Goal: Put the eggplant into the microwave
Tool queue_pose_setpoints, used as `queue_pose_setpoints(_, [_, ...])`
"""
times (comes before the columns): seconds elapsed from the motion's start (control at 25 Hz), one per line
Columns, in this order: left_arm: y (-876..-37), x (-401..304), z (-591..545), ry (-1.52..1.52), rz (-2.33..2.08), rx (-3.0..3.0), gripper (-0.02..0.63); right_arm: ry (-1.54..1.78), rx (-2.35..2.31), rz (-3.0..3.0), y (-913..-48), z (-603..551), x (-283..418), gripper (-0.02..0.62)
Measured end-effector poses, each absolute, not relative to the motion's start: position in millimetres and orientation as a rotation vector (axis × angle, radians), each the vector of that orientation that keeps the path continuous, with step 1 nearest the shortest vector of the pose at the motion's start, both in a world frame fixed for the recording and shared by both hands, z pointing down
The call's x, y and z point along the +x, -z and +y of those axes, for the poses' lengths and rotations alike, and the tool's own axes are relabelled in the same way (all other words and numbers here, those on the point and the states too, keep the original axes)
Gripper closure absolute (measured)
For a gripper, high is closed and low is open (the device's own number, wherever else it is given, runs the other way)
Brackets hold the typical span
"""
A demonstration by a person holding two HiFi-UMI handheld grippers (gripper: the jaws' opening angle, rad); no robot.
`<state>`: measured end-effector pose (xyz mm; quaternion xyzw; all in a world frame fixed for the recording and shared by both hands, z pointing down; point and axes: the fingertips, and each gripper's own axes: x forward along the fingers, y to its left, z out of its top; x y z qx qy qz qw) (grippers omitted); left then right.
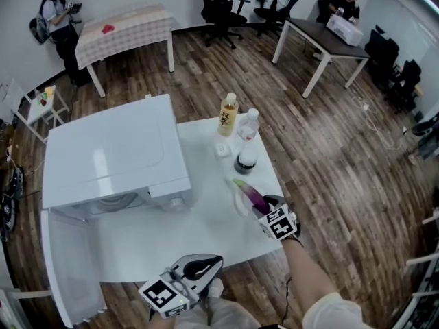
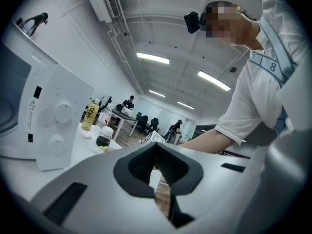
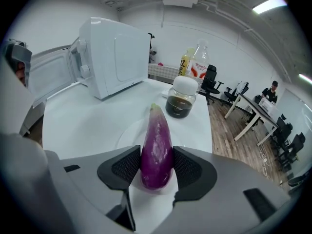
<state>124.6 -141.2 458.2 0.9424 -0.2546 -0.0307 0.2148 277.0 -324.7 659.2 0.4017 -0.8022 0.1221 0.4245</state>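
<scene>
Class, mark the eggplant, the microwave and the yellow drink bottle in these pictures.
eggplant [image 3: 156, 147]: right gripper view, middle of its purple body.
microwave [image 1: 113, 149]: head view, its flat white top.
yellow drink bottle [image 1: 228, 117]: head view, its label.

left gripper [image 2: 157, 149] fingers together, microwave [image 2: 57, 123], bottle [image 2: 89, 115]

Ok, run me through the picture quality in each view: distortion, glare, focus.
Head view: strong fisheye, the floorboards curve toward the edges, and there is a soft sheen on the microwave top. Left gripper view: the ceiling lights blow out white; the left tool, close to the lens, is dim and soft. Right gripper view: the eggplant is sharp with small glossy highlights, and the edges are vignetted black.
</scene>
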Motion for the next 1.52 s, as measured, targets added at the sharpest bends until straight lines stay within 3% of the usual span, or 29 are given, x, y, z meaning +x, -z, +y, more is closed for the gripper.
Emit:
queue_pose_setpoints(0.92, [-434, 90, -119, 0.136, -0.745, 2.638, 0.604, -0.336, 1.022, -2.059, -627, -260, 234, 0.370])
queue_pose_setpoints(1.52, [-428, 28, -99, 0.187, -0.859, 2.619, 0.604, -0.377, 0.885, -2.117, -617, -191, 159, 0.370])
